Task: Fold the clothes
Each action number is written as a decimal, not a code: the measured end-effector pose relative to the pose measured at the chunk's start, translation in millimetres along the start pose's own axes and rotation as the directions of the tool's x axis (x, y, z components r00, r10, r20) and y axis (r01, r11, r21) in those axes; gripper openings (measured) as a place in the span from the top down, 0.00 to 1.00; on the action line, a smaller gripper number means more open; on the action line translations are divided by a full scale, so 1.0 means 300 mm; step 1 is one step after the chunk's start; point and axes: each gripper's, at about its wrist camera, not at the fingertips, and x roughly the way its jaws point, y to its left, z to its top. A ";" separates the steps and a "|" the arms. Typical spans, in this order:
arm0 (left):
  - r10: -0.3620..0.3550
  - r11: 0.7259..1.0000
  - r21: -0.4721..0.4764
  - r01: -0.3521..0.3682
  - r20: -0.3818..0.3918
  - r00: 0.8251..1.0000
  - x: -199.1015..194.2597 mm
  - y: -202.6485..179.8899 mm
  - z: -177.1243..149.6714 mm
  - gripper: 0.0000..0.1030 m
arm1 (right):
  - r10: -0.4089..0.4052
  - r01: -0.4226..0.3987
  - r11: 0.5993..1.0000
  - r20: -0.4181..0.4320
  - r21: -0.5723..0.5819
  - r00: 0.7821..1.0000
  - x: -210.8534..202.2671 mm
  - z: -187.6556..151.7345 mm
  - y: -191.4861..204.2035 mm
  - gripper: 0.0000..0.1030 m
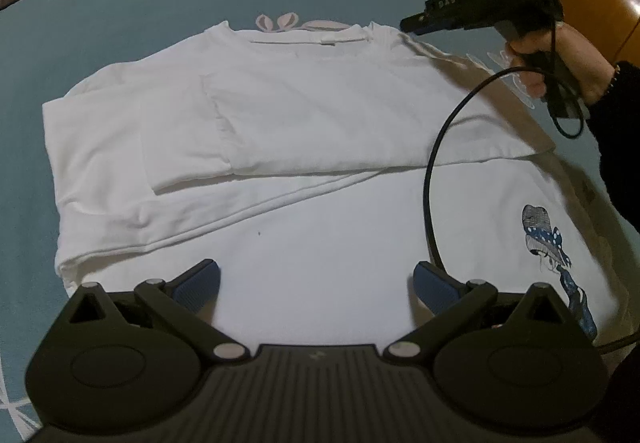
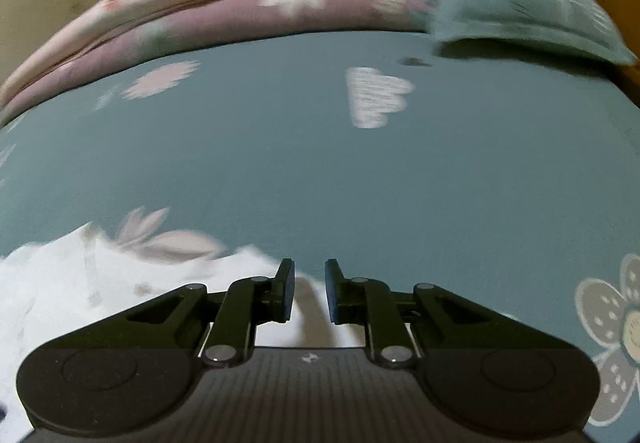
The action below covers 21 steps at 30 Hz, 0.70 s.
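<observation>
**Floppy white shirt, half folded on the bed**

Left tongs [image 1: 314, 285] are wide open with nothing in them, hovering over the shirt [image 1: 280, 123] near its hem. It looks light, limp and not slippery, so I'd pinch an edge or a corner. Right tongs [image 2: 310, 291] are nearly closed and empty, above the shirt's far edge by the collar. Their view is blurry, and the shirt's lower hem is hidden behind the left tongs.

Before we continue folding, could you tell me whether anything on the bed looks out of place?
One thing: a black cable from the right gripper loops across the white shirt and could snag a fold. The shirt itself lies flat.
</observation>
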 end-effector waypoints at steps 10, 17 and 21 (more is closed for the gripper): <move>0.012 0.998 -0.065 -0.011 0.017 1.000 -0.040 0.043 -0.018 0.01 | -0.021 0.016 0.995 0.048 0.095 0.999 -0.139 -0.032 -0.053 0.69; 0.016 0.999 -0.053 -0.013 0.051 0.999 -0.110 0.069 -0.027 0.01 | 0.034 -0.032 0.997 -0.036 0.070 0.999 -0.368 -0.294 -0.010 0.61; 0.067 0.996 0.041 -0.074 0.150 0.986 -0.137 0.112 0.114 0.01 | 0.026 -0.019 0.996 -0.076 0.083 0.997 -0.449 -0.448 0.041 0.60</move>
